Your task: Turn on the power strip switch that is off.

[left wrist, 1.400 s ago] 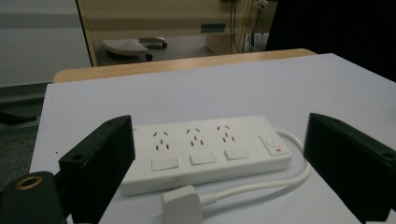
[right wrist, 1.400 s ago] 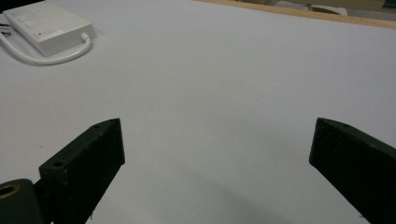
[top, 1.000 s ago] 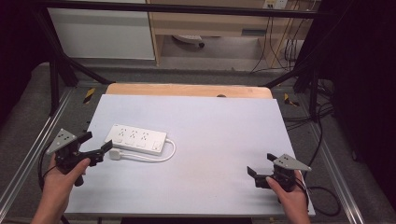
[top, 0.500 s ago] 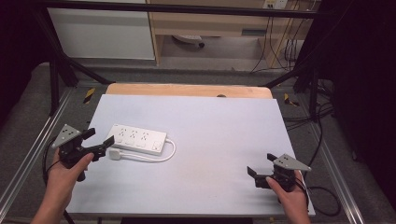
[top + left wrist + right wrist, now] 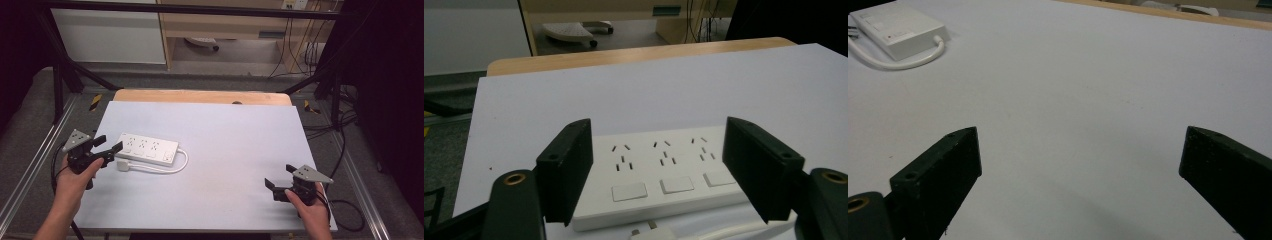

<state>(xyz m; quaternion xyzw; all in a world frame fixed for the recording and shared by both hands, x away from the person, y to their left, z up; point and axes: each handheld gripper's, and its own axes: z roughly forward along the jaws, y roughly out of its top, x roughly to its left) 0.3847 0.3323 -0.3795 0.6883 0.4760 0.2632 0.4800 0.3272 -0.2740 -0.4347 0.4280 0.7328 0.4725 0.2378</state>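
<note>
We found the power strip [image 5: 147,149] lying lengthwise across the tabletop's [image 5: 240,135] left half, just ahead of our left hand-held gripper [image 5: 111,151], whose jaws gaped wide, while the right hand-held gripper [image 5: 270,189], equally released, sat well apart.

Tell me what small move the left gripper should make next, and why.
Probably ease the left gripper down and forward a little. Its jaws stand open beside the near end of the power strip, touching nothing yet, and the plug lies on the table just below them. The right gripper is open, far off.
</note>
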